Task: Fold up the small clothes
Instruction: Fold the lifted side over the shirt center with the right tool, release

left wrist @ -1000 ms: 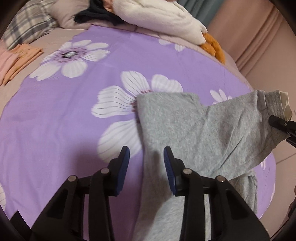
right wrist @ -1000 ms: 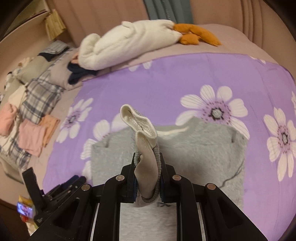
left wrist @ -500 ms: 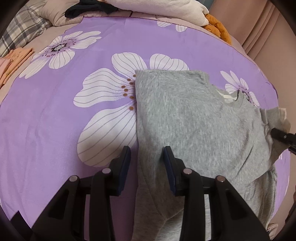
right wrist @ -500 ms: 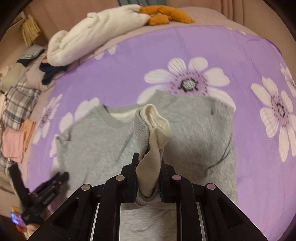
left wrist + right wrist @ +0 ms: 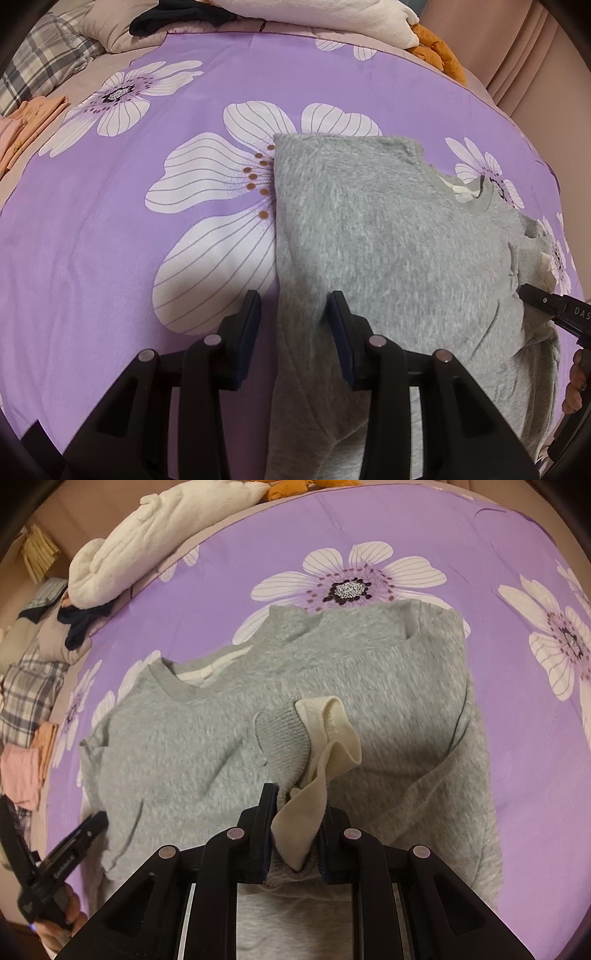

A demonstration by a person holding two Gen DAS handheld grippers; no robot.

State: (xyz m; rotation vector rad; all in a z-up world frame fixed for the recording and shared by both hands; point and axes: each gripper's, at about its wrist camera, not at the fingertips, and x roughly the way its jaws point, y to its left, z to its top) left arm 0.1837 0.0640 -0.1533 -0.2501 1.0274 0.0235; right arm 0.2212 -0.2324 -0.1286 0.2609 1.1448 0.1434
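Observation:
A small grey sweatshirt (image 5: 388, 236) lies on a purple flowered blanket (image 5: 110, 240); it also shows in the right wrist view (image 5: 221, 731). Its sleeve is folded across the body. My right gripper (image 5: 295, 812) is shut on the sleeve cuff (image 5: 317, 760), grey ribbing with a cream lining, held low over the shirt's middle. My left gripper (image 5: 293, 325) is open and empty, its jaws either side of the shirt's left edge near the hem. The right gripper's tip shows at the right edge of the left wrist view (image 5: 554, 302).
A white rolled quilt (image 5: 155, 542) and an orange item (image 5: 439, 55) lie at the far end of the bed. Plaid fabric (image 5: 40, 70) and folded pink and orange clothes (image 5: 26, 768) lie left of the blanket. A dark garment (image 5: 81, 620) lies by the quilt.
My right gripper has carried the sleeve cuff down and across the shirt body; the sleeve now lies folded over it. My left gripper has stayed open by the shirt's left edge.

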